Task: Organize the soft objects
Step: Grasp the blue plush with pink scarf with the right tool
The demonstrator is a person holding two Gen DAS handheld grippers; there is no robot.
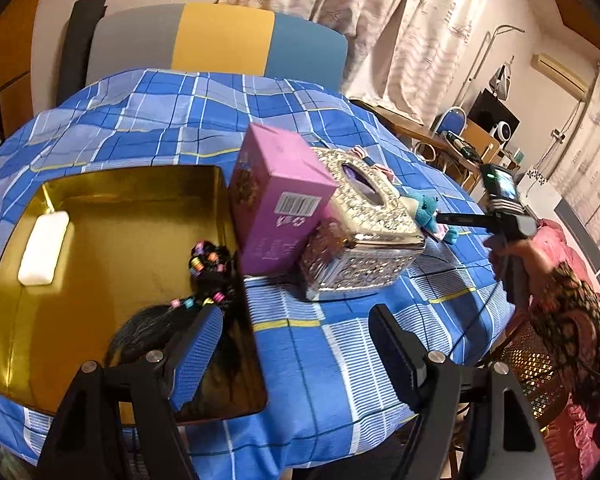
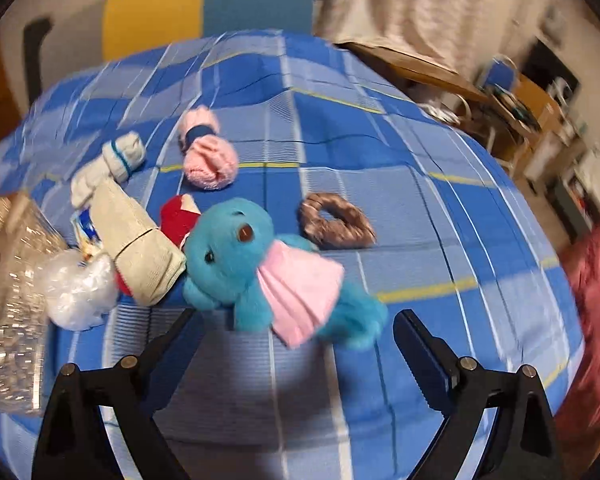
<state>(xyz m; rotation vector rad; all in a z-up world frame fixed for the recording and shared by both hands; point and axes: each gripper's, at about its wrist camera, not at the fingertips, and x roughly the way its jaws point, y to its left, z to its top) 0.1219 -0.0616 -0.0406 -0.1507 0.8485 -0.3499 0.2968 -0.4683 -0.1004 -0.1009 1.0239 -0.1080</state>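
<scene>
Left gripper [image 1: 296, 344] hangs low over the checked cloth [image 1: 324, 344] covering the surface, fingers [image 1: 198, 344] spread wide and holding nothing; the left one overlaps the right rim of the gold tray [image 1: 112, 256]. In the tray: a white block [image 1: 44, 248] near the left wall, and a black hairpiece with coloured beads [image 1: 210, 276] against the right wall, its strands running down under the finger. Just right of the tray a pink box [image 1: 280, 204] leans on a silver tissue box [image 1: 364, 236] — the two touch. Right gripper [image 2: 296, 332] also has its fingers [image 2: 424, 344] apart, empty, with the blue plush [image 2: 240, 256] in a pink skirt lying just ahead of them, between the tips but not touching either. Left of the plush, touching it: a beige roll [image 2: 140, 240], a red item [image 2: 178, 216] partly hidden behind it, and a clear plastic wad [image 2: 76, 292]. Further back lie a white sock bundle [image 2: 120, 160] and a pink knit bundle [image 2: 208, 156]; a brown scrunchie [image 2: 336, 224] sits apart, right of the plush. View blurred.
</scene>
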